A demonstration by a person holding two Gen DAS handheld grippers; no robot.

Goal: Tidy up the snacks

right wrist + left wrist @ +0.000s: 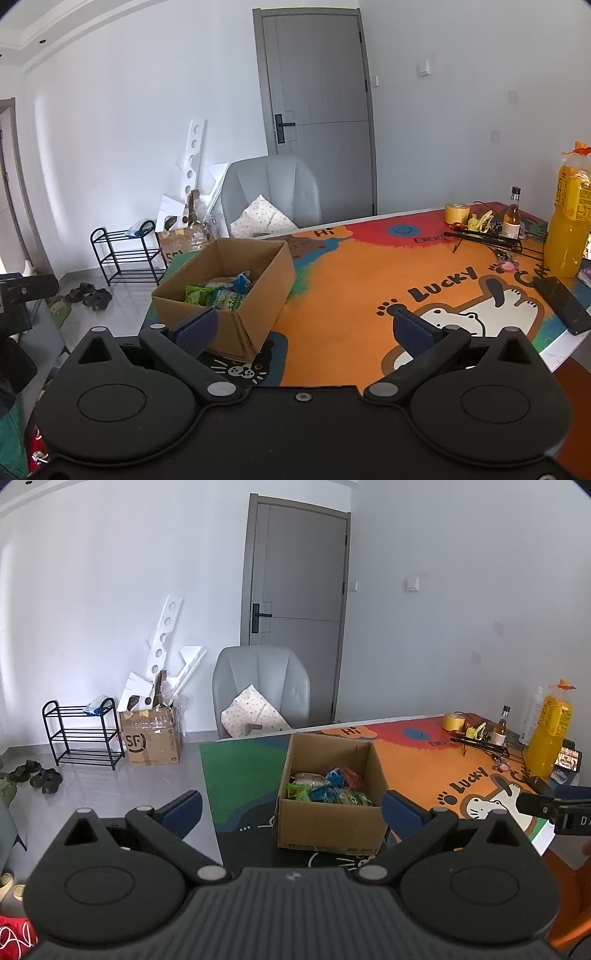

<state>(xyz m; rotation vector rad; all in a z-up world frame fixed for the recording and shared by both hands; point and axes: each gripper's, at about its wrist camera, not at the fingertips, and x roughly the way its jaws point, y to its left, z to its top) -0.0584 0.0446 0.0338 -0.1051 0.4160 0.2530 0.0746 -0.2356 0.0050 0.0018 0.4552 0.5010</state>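
An open cardboard box stands on the colourful table mat near the table's left end; it also shows in the right wrist view. Several snack packets, green, blue and red, lie inside it, also seen in the right wrist view. My left gripper is open and empty, held in front of the box. My right gripper is open and empty, above the mat to the right of the box. Part of the right gripper shows at the left wrist view's right edge.
At the table's far right stand a large orange juice bottle, a small bottle, a yellow tape roll, a black rack and a phone. A grey chair stands behind the table. A shoe rack and a carton stand on the floor.
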